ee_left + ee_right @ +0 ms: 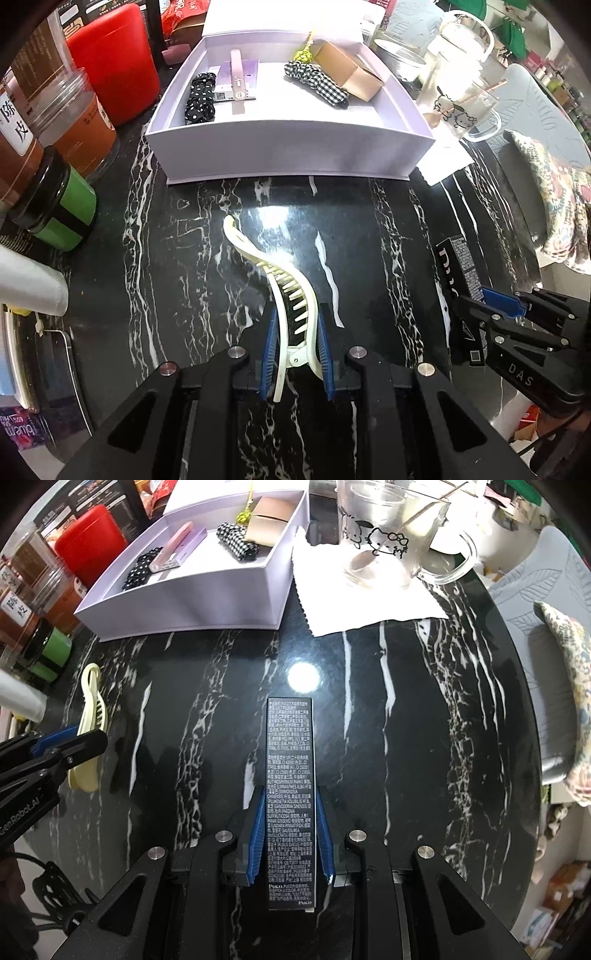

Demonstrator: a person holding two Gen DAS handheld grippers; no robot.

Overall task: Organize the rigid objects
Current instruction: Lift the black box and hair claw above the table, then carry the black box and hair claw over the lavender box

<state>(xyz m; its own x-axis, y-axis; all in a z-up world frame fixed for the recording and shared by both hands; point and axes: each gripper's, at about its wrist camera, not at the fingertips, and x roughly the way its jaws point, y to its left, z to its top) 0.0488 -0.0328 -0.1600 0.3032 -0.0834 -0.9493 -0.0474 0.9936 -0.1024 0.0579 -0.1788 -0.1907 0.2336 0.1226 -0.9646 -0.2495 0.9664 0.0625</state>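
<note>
A cream hair claw clip (273,266) is pinched at its hinge end by my left gripper (297,315), which is shut on it over the black marble table (184,277). In the right wrist view the clip (90,701) and left gripper (75,740) show at the left edge. My right gripper (290,795) is shut on a long black printed carton (290,760), also seen from the left wrist view as the carton (460,266) in the right gripper (502,304). An open lavender box (288,155) behind them holds scrunchies, a tan carton (351,70) and a pink strip.
Jars (70,122), a green-labelled jar (62,210) and a red tub (114,55) crowd the left of the table. A glass mug (388,535) stands on a white napkin (369,594) at the back right. A grey chair with a patterned cushion (569,672) sits beyond the table's right edge.
</note>
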